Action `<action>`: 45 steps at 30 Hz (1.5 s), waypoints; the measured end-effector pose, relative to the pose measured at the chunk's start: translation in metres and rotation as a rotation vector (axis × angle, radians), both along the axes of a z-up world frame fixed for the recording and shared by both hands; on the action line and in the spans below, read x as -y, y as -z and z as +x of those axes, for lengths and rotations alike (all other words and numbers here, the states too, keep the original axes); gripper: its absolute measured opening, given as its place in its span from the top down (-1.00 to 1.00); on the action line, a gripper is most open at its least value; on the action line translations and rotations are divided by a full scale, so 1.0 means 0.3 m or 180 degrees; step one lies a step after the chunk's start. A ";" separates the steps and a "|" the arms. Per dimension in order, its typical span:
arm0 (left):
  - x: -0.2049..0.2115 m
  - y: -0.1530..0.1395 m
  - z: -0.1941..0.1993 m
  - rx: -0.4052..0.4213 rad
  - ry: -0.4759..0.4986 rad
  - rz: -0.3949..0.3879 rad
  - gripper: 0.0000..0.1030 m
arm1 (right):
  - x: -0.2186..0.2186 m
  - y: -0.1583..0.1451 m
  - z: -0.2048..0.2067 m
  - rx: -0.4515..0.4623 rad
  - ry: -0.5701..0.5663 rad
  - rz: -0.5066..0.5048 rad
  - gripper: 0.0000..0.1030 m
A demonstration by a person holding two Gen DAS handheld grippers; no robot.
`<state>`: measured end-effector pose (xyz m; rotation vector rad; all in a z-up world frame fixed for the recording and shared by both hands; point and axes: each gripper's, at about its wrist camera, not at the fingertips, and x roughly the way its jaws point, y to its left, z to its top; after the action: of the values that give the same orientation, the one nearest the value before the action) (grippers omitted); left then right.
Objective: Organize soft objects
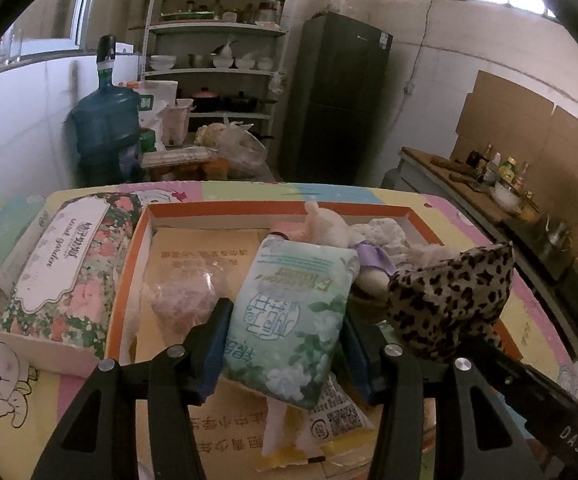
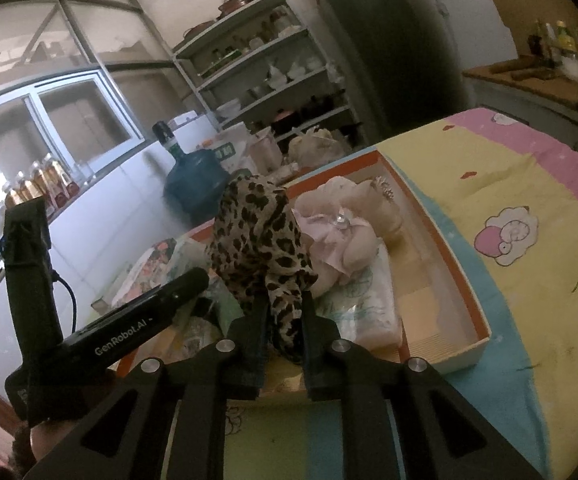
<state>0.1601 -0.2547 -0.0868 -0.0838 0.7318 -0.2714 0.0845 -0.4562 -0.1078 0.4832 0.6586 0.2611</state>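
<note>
We have two soft things in hand, both over the orange-rimmed box (image 2: 445,280) on the table (image 2: 529,240). The tissue pack (image 1: 293,320) sits between the jaws of our left gripper (image 1: 285,344), its long axis running straight away from us along the fingers, its far end pointing into the box; the blue pads (image 1: 213,344) press both its long edges, so we read it as pinched. The leopard-print cloth (image 2: 261,248) bunches up out of our right gripper (image 2: 283,332), whose jaws stand nearly together with the fabric caught between them (whether they bite firmly or are slackening we cannot tell). The cloth hangs just to the right of the pack and slightly further into the box, so the right hand is the nearer one to the open stretch along the box's right wall, while the left faces the bare left half of the floor. We judge that each load wants lowering on its own side. Counting what lies inside: one pale stuffed toy (image 2: 349,216) with a lilac bow, one flat pack (image 2: 369,304) under it, one clear bag of pinkish stuff (image 1: 181,292), and one printed sachet (image 1: 337,412) beneath the held pack. Outside, one flowered box (image 1: 61,272) lies just left of the orange rim.
</note>
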 end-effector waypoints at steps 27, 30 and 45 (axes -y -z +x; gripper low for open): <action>-0.047 -0.091 -0.079 0.0277 0.0009 -0.0187 -0.54 | 0.005 -0.051 -0.055 0.0179 0.0188 -0.0178 -0.21; -0.064 -0.107 -0.108 0.0321 -0.0032 -0.0168 -0.54 | -0.007 -0.064 -0.072 0.0207 0.0206 -0.0196 -0.22; -0.179 -0.224 -0.388 0.0843 -0.0482 0.0294 -0.54 | -0.174 -0.202 -0.231 0.0663 0.0393 -0.0633 -0.42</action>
<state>0.0435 -0.2010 -0.0196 -0.0146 0.4708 -0.1009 0.0151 -0.4038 -0.0472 0.2994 0.4440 0.1253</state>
